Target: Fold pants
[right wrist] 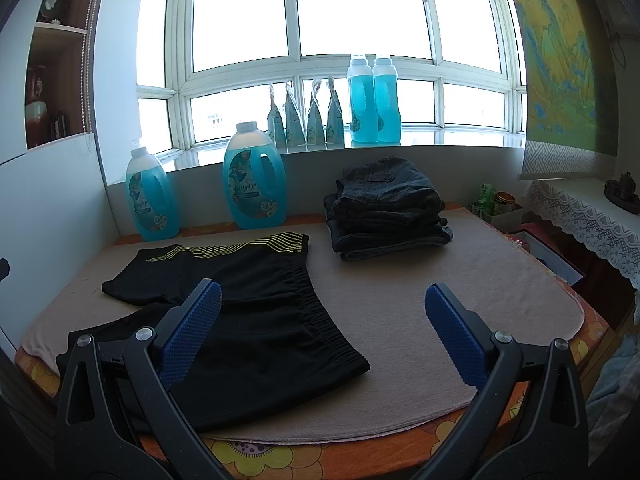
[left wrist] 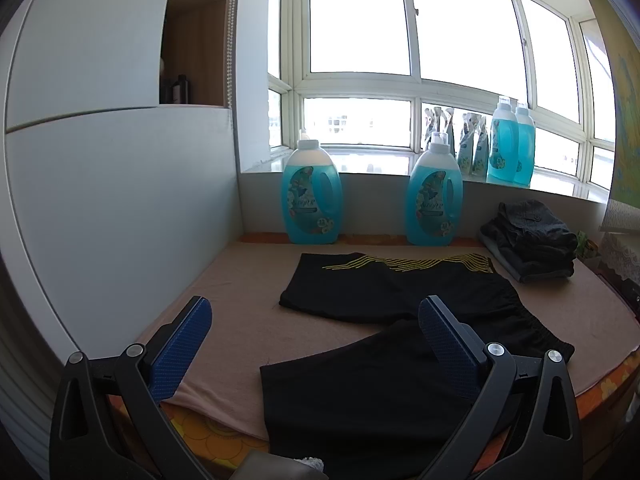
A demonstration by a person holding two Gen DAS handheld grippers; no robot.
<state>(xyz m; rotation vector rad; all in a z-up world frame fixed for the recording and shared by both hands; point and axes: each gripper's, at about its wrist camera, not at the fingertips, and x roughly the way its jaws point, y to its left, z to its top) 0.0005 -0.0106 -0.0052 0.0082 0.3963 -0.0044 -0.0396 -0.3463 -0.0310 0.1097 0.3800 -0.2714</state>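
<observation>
- The black pants [right wrist: 240, 300] lie spread flat on the beige cloth [right wrist: 420, 320] that covers the desk [right wrist: 360, 456]; one leg carries yellow stripes at its far edge.
- The left claw [left wrist: 316, 340] hangs above the near leg of the pants, its blue pads [left wrist: 444, 344] spread wide, holding nothing.
- The right claw [right wrist: 322, 332] is likewise wide apart and empty; its left pad is in front of the elastic waistband, its right pad over bare cloth.
- Beyond the pants' waistband sits a stack of folded dark clothes [right wrist: 388, 208].
- Behind the pants, against the wall, stand two blue detergent bottles [left wrist: 312, 196].
</observation>
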